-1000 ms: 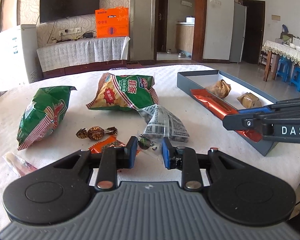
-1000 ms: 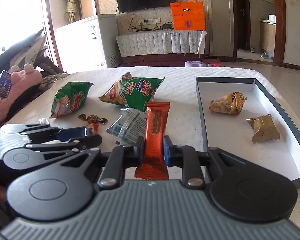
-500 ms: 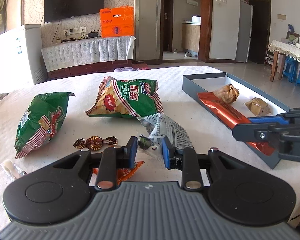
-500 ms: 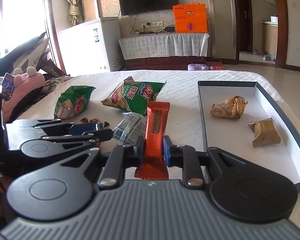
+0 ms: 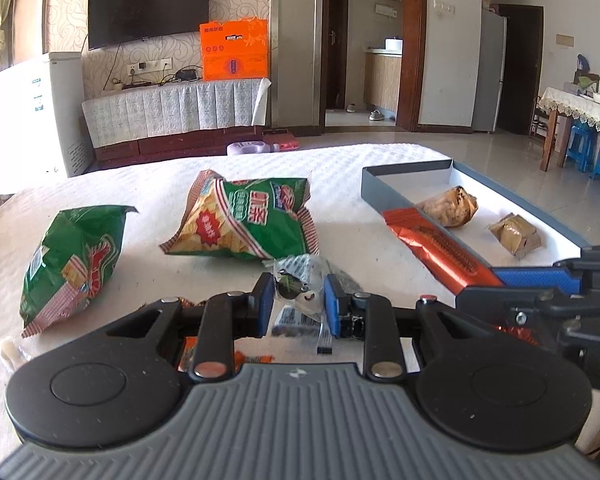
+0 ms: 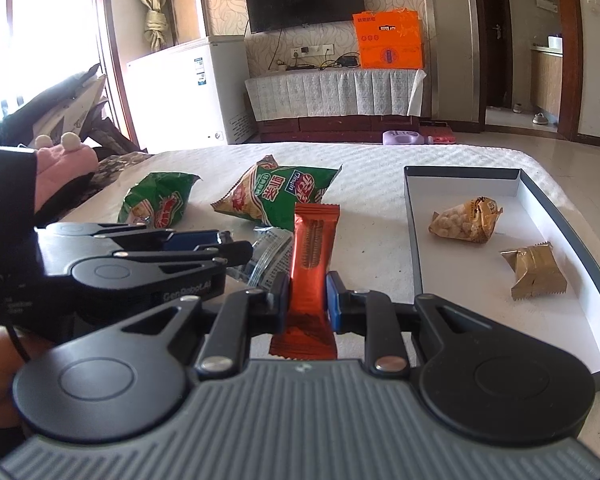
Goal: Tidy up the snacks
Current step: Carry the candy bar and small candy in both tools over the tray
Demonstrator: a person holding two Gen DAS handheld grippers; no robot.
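My right gripper [image 6: 308, 296] is clenched on the orange wafer bar [image 6: 312, 248], held just beside the box's [image 6: 580, 236] left wall. My left gripper [image 5: 296, 300] grasps a clear printed packet [image 5: 300, 280]. Beyond, two green chip bags [image 5: 252, 220] lie mid-bed [image 5: 360, 160].

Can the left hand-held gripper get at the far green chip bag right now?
Probably not: the left hand-held gripper is already shut on a clear packet, though the cloth towards the green chip bag looks unobstructed.
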